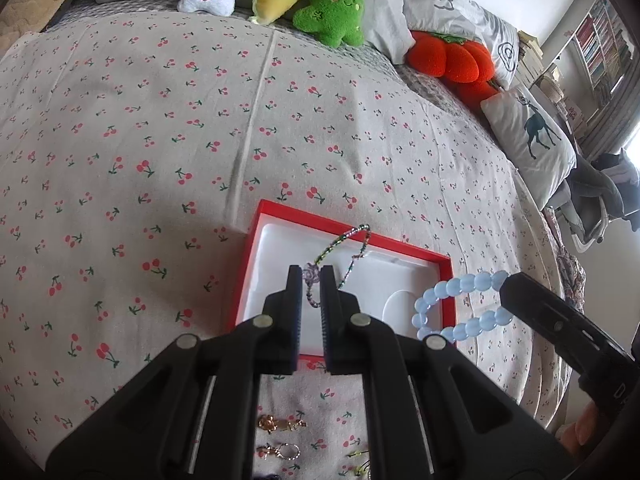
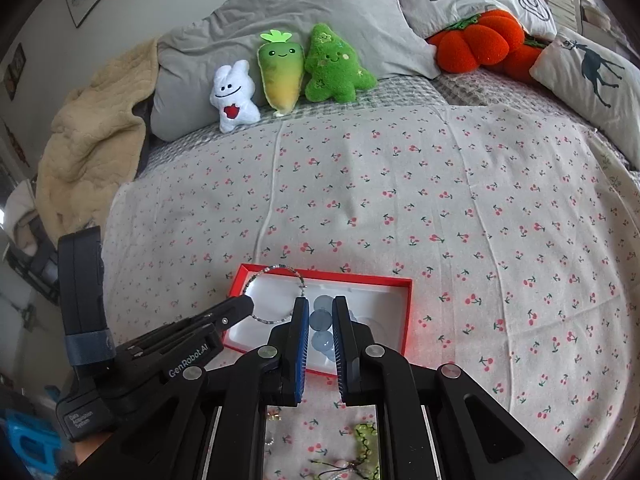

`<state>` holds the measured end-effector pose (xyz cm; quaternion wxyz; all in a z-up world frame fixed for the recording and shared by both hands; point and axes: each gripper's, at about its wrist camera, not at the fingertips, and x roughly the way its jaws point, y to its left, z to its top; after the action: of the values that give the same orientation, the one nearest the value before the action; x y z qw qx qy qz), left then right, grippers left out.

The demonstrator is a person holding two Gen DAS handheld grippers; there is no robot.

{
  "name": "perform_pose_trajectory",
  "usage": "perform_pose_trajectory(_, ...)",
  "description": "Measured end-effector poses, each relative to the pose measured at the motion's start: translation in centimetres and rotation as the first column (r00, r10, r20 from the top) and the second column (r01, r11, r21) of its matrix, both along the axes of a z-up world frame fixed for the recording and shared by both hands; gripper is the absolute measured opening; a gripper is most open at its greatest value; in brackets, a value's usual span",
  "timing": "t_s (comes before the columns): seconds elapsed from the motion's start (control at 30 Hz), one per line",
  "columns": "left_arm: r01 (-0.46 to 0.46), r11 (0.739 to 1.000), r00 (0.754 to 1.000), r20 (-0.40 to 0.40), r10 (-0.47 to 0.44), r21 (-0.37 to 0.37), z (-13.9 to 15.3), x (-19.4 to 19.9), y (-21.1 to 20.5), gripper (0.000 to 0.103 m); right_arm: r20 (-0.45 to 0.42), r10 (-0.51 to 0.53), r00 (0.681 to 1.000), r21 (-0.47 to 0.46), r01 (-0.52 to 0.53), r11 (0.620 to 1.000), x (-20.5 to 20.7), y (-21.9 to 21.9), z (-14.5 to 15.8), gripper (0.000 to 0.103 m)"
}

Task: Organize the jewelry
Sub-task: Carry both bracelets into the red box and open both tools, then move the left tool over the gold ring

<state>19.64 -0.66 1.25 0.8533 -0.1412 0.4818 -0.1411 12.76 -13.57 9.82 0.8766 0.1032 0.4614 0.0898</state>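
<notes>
The left tongs (image 1: 310, 276) are clenched on a thin seed-bead bracelet (image 1: 347, 250) of green, pink and clear beads; its loop hangs out ahead of the fingertips, above the far part of the jewelry box (image 1: 276, 216). The right tongs (image 2: 320, 308) are clenched on a pale blue bead bracelet (image 1: 460, 308), a ring of round translucent beads; in the left wrist view it hangs in the air just past the box's right wall, and in the right wrist view its beads show between the two fingers.

The box is a shallow open tray, red outside, with a white moulded insert. It lies on the cherry-print bedspread (image 1: 120, 140) near the near edge of the bed.

Nearer than the box, on the bedspread close to that edge, lie other small pieces: gold-coloured clasps or charms (image 1: 280, 424), a ring-like piece (image 1: 289, 451) and a yellow-green beaded piece (image 2: 366, 438).

At the head of the bed, before the grey pillows (image 2: 304, 4), stand a white plush (image 2: 234, 96), a carrot plush (image 2: 280, 74) and a green tree plush (image 2: 334, 66); an orange pumpkin cushion (image 2: 480, 42) and a deer-print pillow (image 2: 588, 66) lie toward the far right corner.
</notes>
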Motion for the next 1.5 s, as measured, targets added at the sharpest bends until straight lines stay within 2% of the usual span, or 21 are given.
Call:
perform_pose_trajectory(0.13, -0.012, 0.999, 0.999, -0.032, 0.013, 0.036, -0.8, 0.3, 0.1, 0.01, -0.038, -0.008, 0.999, 0.012, 0.008, 1.0, 0.9, 0.0, -1.7, 0.012)
perform_pose_trajectory(0.37, -0.005, 0.992, 0.999, -0.034, 0.009, 0.124, -1.3, 0.3, -0.2, 0.01, -0.1, -0.055, 0.993, -0.061, 0.049, 0.997, 1.8, -1.9, -4.6, 0.012)
perform_pose_trajectory(0.4, -0.003, 0.991, 0.999, -0.032, 0.007, 0.133, -1.3, 0.2, -0.3, 0.007, -0.105, -0.061, 0.993, -0.061, 0.055, 0.997, 1.8, -2.3, -4.8, 0.012)
perform_pose_trajectory(0.63, 0.018, 0.984, 1.0, 0.012, -0.02, 0.179, -0.6, -0.1, -1.4, 0.009, -0.084, -0.067, 0.994, -0.059, 0.063, 0.996, 1.9, -3.1, -4.7, 0.014)
perform_pose_trajectory(0.8, 0.025, 0.977, 0.997, 0.062, -0.039, 0.212, 1.0, -1.5, -1.9, 0.039, -0.077, -0.063, 0.995, -0.07, 0.057, 0.996, 1.3, -3.3, -3.6, 0.015)
perform_pose_trajectory(0.9, 0.027, 0.976, 0.995, 0.085, -0.047, 0.217, 1.7, -2.6, -2.2, 0.053, -0.079, -0.051, 0.996, -0.076, 0.045, 0.996, 0.5, -3.3, -3.3, 0.016)
perform_pose_trajectory(1.1, 0.046, 0.96, 0.99, 0.115, -0.081, 0.276, 2.6, -4.9, -3.2, 0.075, -0.079, -0.025, 0.997, -0.096, 0.017, 0.995, -1.4, -3.3, -2.9, 0.016)
perform_pose_trajectory(1.27, 0.046, 0.947, 0.988, 0.127, -0.091, 0.319, 3.0, -6.8, -3.0, 0.082, -0.08, -0.008, 0.997, -0.108, -0.001, 0.994, -3.1, -3.4, -2.6, 0.017)
perform_pose_trajectory(1.37, 0.047, 0.939, 0.988, 0.121, -0.093, 0.34, 2.9, -7.7, -2.8, 0.083, -0.075, -0.005, 0.997, -0.109, -0.004, 0.994, -4.0, -3.4, -2.5, 0.021)
perform_pose_trajectory(1.47, 0.052, 0.931, 0.989, 0.112, -0.099, 0.362, 2.7, -8.7, -2.5, 0.085, -0.075, 0.003, 0.997, -0.107, -0.011, 0.994, -4.8, -3.5, -2.4, 0.03)
perform_pose_trajectory(1.5, 0.053, 0.928, 0.989, 0.11, -0.1, 0.369, 2.7, -8.9, -2.4, 0.086, -0.074, 0.005, 0.997, -0.104, -0.012, 0.994, -5.1, -3.5, -2.4, 0.041)
